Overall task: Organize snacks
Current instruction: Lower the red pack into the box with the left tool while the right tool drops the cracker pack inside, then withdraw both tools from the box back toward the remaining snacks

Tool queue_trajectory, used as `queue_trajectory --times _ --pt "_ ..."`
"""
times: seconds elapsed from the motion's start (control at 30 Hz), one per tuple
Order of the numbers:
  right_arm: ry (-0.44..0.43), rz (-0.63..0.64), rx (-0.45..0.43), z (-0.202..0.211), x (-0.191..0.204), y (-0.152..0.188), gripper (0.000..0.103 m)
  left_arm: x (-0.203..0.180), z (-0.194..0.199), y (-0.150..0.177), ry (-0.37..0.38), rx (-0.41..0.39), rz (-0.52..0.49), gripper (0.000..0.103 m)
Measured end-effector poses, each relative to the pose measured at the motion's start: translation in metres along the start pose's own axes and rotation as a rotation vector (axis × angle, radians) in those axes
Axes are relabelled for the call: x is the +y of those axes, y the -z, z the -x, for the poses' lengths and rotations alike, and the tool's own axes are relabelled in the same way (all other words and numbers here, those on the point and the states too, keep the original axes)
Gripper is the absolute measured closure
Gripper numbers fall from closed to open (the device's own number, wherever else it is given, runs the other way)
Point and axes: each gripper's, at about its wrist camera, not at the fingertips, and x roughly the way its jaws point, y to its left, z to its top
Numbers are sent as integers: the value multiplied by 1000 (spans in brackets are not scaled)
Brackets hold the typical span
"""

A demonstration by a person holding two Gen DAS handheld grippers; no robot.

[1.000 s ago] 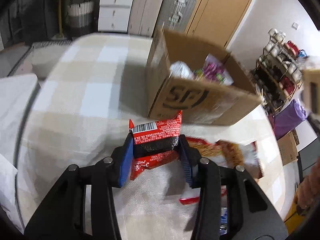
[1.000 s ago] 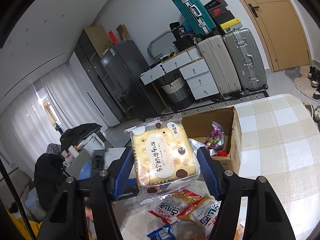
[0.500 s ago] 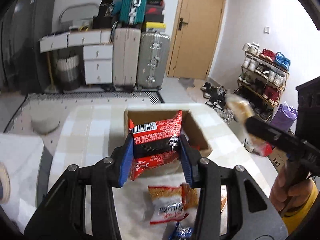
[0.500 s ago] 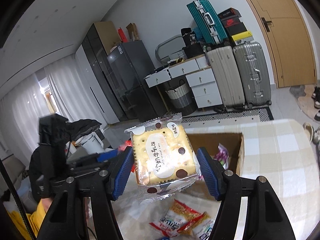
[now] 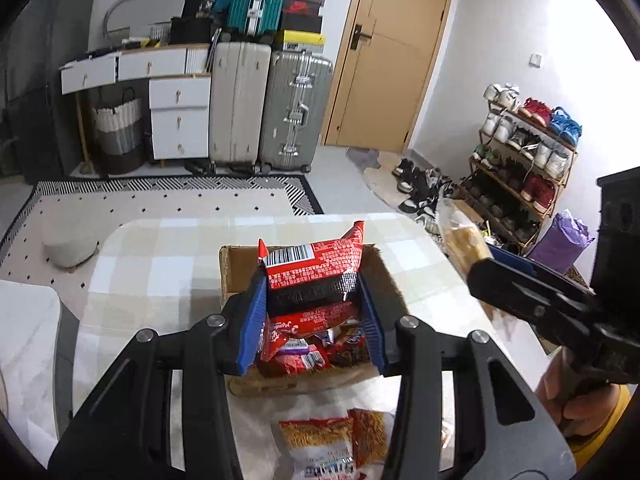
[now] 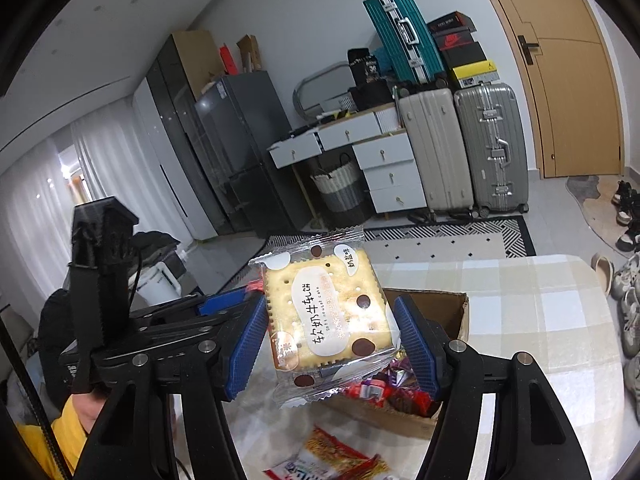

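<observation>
My left gripper is shut on a red and black snack packet and holds it in the air over the open cardboard box, which has several wrapped snacks inside. My right gripper is shut on a clear-wrapped cracker packet, raised above the same box. In the left wrist view the right gripper comes in from the right with that cracker packet at its tip. The left gripper's body shows at the left of the right wrist view.
The box stands on a table with a checked cloth. Loose snack packets lie on the cloth in front of the box. Suitcases, drawers, a door and a shoe rack fill the room behind. A person's hand holds the right gripper.
Both grippers have risen with their packets. The left view went from close to the box's side to looking down into it from above. The right gripper has come into the left view.
</observation>
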Motion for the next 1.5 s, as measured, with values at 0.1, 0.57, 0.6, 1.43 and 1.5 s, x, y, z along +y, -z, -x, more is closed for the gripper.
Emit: queue_trajectory --times 0.1,0.57,0.6,1.43,1.5 --pt "20 -4 23 -15 -9 -1 37 9 -32 3 12 40 25 63" --pt "68 -84 164 -79 -57 23 37 28 -135 21 -5 166 40 63" --pt "70 -85 170 -82 -58 24 37 29 -140 21 -6 166 41 63" --pt "136 -86 204 -90 -63 35 34 39 -122 27 -98 165 93 27" --pt "138 -87 191 -83 -61 33 34 38 -111 27 -95 154 93 27"
